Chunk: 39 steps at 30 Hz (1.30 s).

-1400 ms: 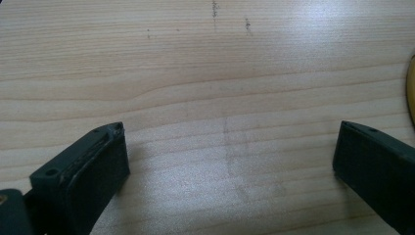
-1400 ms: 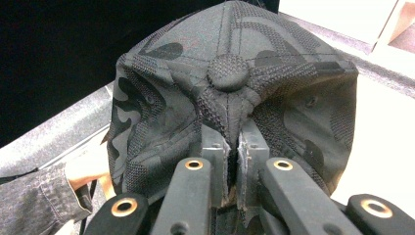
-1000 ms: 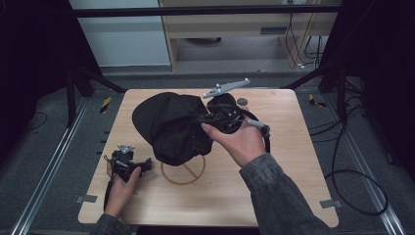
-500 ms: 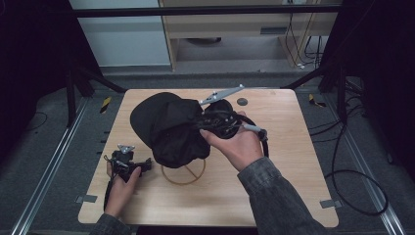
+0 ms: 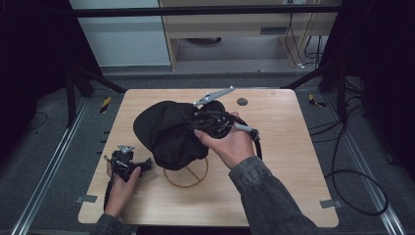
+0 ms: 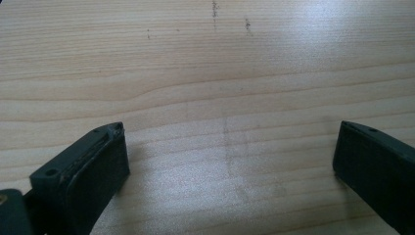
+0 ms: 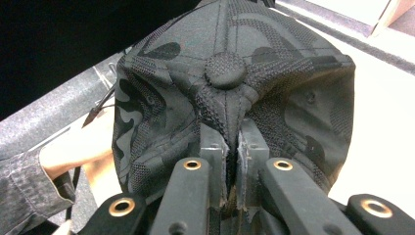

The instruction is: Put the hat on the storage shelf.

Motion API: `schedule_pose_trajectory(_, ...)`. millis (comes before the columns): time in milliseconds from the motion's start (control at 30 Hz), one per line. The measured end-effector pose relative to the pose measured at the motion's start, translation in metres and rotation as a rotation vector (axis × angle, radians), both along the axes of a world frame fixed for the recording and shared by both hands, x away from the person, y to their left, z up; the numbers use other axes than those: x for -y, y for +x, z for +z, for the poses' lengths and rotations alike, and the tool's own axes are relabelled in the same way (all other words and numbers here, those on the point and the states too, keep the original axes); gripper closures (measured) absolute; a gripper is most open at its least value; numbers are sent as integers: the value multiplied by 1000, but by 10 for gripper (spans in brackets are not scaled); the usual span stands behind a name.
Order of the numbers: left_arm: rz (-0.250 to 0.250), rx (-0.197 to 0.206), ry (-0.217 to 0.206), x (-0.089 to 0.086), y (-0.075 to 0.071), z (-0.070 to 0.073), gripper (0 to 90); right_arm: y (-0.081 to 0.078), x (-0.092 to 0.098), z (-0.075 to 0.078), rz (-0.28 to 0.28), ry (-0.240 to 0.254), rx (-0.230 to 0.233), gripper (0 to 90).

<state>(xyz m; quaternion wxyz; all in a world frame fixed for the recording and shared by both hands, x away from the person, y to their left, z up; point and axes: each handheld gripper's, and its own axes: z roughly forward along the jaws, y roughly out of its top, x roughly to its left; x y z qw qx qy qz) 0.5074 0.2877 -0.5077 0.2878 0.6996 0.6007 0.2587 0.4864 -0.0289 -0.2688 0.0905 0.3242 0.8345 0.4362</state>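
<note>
Your right gripper (image 7: 229, 147) has its jaws pinched together on a fold of the black cap (image 7: 230, 93), just below the crown button (image 7: 225, 70); the cap spreads away beyond the jaws. In the high view, the cap (image 5: 169, 129) lies beside your right hand (image 5: 230, 144), partly over a wooden ring (image 5: 188, 174). Your left gripper (image 6: 230, 161) rests with jaws spread wide over bare table (image 6: 205, 73), well apart from the cap.

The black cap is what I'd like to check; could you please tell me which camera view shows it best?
The right gripper view: the black cap is close up, with its camouflage weave, top button and the pinched fabric clear. The high view shows it as a dark mass above a wooden ring. The left gripper view looks at bare table.
</note>
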Motion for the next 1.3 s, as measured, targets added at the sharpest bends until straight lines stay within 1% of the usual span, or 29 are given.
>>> schedule_pose_trajectory(133, 0, 0, 0, 0, 0, 0, 0, 2, -2, 3, -3, 0, 4, 838)
schedule_pose_trajectory(233, 0, 0, 0, 0, 0, 0, 0, 2, -3, 5, -4, -13, 7, 835)
schedule_pose_trajectory(500, 0, -1, 0, 0, 0, 0, 0, 3, -2, 3, -7, -12, 14, 821)
schedule_pose_trajectory(733, 0, 0, -1, 0, 0, 0, 0, 3, -2, 4, -8, -7, 16, 776)
schedule_pose_trajectory(1000, -1, 0, 0, 0, 0, 0, 0, 2, 1, 6, -19, -8, 14, 702)
schedule_pose_trajectory(1300, 0, 1, -1, 0, 0, 0, 0, -1, 1, 7, -9, -9, 17, 681)
